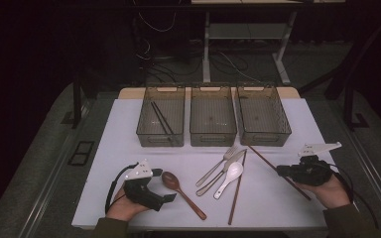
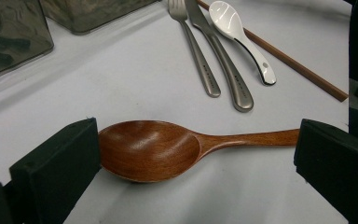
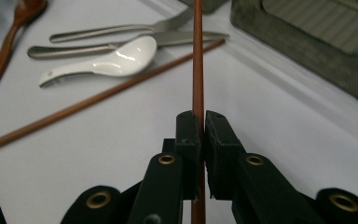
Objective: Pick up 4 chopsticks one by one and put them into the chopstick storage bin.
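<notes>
A brown wooden spoon [image 2: 154, 149] lies flat on the white table top, lengthwise between the jaws of my left gripper [image 2: 196, 144], which stand wide open. In the high view that spoon [image 1: 181, 191] sits just right of the left gripper [image 1: 163, 186] near the front edge. My right gripper [image 3: 198, 123] is shut on a thin brown chopstick [image 3: 197, 56], pinched between its pads and pointing away towards the bins. From above, the right gripper [image 1: 281, 170] holds this chopstick [image 1: 263, 157] at the table's right side.
A second brown chopstick [image 1: 237, 188], a white ceramic spoon [image 1: 230, 176], a steel fork [image 1: 217, 166] and a knife [image 1: 224, 171] lie mid-table. Three smoky plastic bins [image 1: 213, 136] stand in a row behind; the left bin [image 1: 142, 130] holds dark chopsticks [image 1: 161, 120].
</notes>
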Motion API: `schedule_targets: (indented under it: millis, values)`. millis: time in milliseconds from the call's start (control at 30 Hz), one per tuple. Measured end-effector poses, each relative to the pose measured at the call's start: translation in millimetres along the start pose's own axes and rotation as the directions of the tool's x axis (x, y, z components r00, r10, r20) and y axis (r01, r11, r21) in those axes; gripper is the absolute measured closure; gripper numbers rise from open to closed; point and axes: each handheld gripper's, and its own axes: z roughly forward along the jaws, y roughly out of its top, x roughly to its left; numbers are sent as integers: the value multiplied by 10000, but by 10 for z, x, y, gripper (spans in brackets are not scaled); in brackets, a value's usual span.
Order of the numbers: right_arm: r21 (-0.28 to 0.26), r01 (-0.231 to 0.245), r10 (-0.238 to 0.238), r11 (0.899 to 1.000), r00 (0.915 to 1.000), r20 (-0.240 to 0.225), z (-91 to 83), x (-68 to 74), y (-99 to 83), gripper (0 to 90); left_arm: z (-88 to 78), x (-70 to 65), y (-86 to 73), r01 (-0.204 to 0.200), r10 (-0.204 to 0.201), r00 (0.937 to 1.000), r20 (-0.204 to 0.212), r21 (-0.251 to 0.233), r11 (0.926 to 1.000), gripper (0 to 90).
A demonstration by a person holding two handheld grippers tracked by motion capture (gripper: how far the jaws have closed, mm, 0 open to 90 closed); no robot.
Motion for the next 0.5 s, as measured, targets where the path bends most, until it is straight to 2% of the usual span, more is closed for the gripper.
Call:
schedule_targets:
  millis: [167,500]
  values:
    - [-170,306,-310,9994,9993,-230,48,61,147,842,5,-6,4,-39,39,10000,16,41,10000,0]
    - [-533,595,-625,9968,9964,-576,216,156,470,842,4,-7,4,-21,21,10000,-7,26,10000,0]
